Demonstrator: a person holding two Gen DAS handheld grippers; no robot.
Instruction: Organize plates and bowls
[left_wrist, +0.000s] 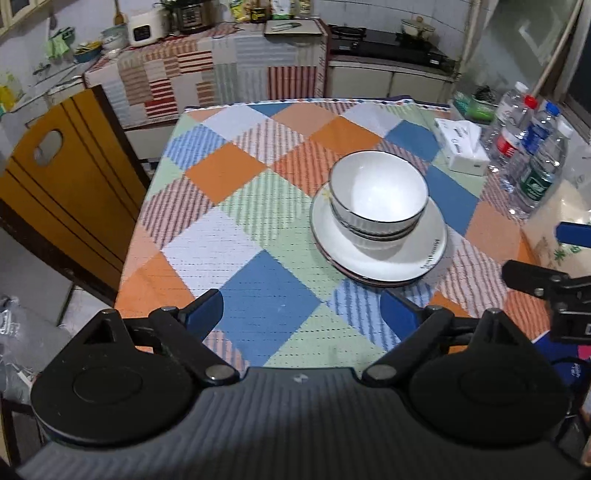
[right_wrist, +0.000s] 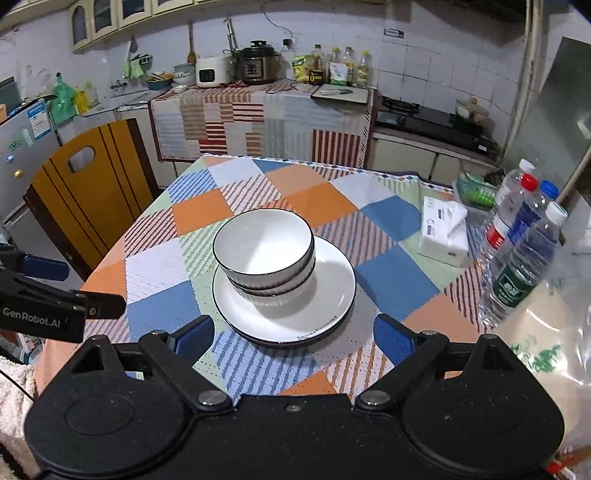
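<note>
Stacked white bowls with black rims (left_wrist: 378, 195) (right_wrist: 264, 253) sit nested on a stack of white plates (left_wrist: 424, 254) (right_wrist: 332, 295) on the checkered tablecloth. My left gripper (left_wrist: 301, 314) is open and empty, above the table's near edge, short of the stack and to its left. My right gripper (right_wrist: 293, 334) is open and empty, just short of the plates' near rim. The right gripper also shows at the right edge of the left wrist view (left_wrist: 550, 258); the left one shows at the left edge of the right wrist view (right_wrist: 55, 288).
A white tissue box (left_wrist: 463, 147) (right_wrist: 443, 232) and several water bottles (left_wrist: 532, 162) (right_wrist: 521, 251) stand at the table's right side. A wooden chair (left_wrist: 62, 184) (right_wrist: 92, 192) stands left of the table. A kitchen counter (right_wrist: 258, 110) and stove (right_wrist: 432, 122) lie behind.
</note>
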